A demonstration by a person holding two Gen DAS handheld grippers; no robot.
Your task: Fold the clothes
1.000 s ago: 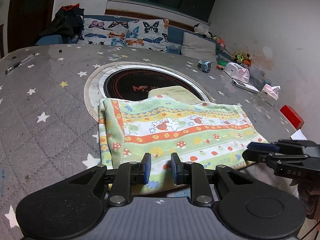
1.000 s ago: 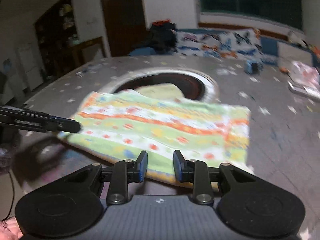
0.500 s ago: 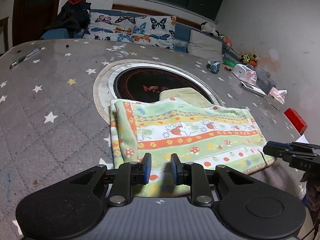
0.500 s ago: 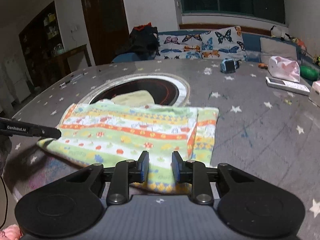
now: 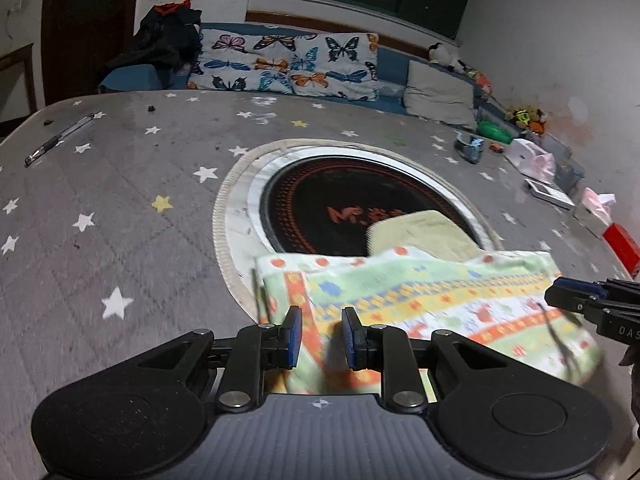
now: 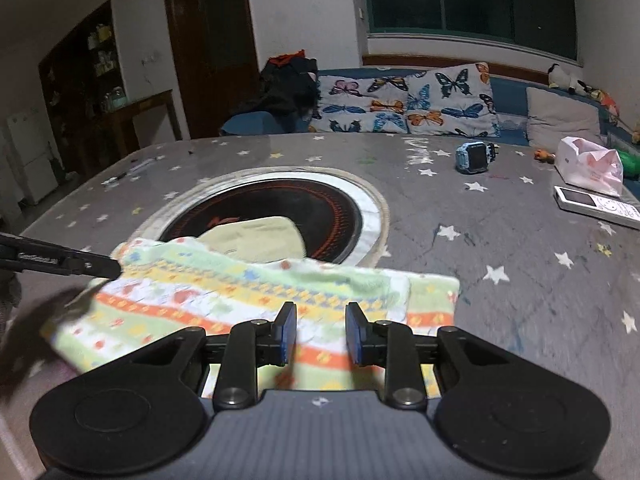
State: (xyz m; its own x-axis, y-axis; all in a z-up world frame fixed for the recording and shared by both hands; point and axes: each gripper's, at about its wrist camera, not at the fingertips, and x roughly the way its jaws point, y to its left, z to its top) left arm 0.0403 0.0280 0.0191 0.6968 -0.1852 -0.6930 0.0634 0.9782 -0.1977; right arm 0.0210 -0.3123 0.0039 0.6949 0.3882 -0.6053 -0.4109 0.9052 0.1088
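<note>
Folding time: my left claw (image 5: pixel 319 334) and right claw (image 6: pixel 321 332) are both wide apart, holding nothing, over the striped cloth (image 5: pixel 420 300). Next I pinch its near edge.

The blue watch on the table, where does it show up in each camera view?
Left wrist view: blue watch at upper right, by the table's far edge.
Right wrist view: blue watch right of center, above the middle.
Shared landmark: butterfly cushion behind the table.

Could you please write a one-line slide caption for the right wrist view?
Right gripper, fingers open, poised over the striped patterned cloth on the star-print table cover.
</note>
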